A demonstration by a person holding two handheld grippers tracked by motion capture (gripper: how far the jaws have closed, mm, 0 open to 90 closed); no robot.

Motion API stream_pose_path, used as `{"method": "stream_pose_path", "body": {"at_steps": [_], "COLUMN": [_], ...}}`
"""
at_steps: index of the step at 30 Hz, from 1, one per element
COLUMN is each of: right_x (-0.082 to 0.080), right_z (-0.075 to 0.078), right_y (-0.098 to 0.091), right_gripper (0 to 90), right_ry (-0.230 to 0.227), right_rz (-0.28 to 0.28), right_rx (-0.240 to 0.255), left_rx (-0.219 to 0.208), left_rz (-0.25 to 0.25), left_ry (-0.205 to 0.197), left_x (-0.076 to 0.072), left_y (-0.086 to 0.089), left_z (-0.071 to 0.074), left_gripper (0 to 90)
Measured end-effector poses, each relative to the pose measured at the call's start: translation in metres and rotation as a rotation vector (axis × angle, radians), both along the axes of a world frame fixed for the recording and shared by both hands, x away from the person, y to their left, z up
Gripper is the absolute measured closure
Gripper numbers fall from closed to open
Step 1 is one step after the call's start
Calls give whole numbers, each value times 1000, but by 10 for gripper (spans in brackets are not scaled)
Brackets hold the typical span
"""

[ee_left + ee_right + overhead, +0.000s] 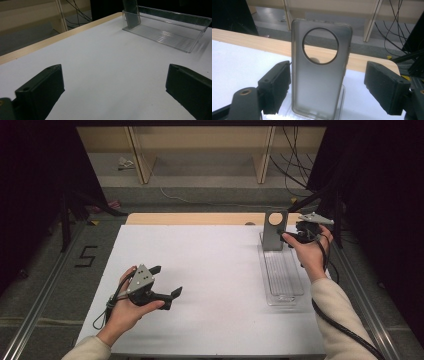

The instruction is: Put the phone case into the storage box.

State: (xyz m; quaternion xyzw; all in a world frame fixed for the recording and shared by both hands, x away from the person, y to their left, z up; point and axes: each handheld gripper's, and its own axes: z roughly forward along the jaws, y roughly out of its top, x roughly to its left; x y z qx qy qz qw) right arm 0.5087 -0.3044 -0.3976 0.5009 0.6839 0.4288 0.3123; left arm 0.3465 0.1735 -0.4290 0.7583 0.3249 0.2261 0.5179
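Right gripper (pixel 327 87) jaws wide apart, phone case (pixel 320 70) between them, unpressed; case upright at far end of clear tray (pixel 283 292), right of frame. Left gripper (pixel 165 282) open over white table (pixel 215 285), lower left.

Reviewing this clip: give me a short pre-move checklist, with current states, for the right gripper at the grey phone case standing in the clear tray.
1. Translucent grey phone case with round camera hole stands upright at the far end of the clear ribbed plastic tray: ok.
2. Right gripper open, case between the jaws: ok.
3. Right pads clear of the case: far pad ok; near pad cannot tell.
4. Case steady unaided: cannot tell.
5. Left gripper open, resting on the white table, away from the tray: ok.
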Motion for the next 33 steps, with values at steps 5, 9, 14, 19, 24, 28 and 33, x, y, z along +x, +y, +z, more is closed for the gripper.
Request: {"method": "stream_pose_path", "body": {"at_steps": [5, 9, 14, 19, 24, 28, 33], "right_x": [-10, -16, -23, -31, -40, -46, -55], "right_z": [1, 2, 4, 5, 6, 8, 9], "right_y": [-1, 0, 2, 4, 8, 12, 17], "right_gripper": [214, 213, 211, 211, 215, 217, 214], "right_ry": [-3, -7, -14, -21, -36, -44, -52], "right_rz": [12, 24, 42, 60, 85, 104, 138], "right_rx": [13, 15, 20, 21, 15, 15, 12], "left_rx": [3, 3, 3, 3, 3, 3, 4], "left_rz": [0, -1, -1, 1, 1, 0, -1], "left_ry": [-2, 0, 1, 1, 1, 3, 3], "left_x": [0, 0, 0, 0, 0, 0, 0], "left_y": [0, 0, 1, 1, 1, 1, 1], "left_z": [0, 0, 0, 0, 0, 0, 0], "left_gripper": [11, 11, 11, 11, 11, 12, 12]}}
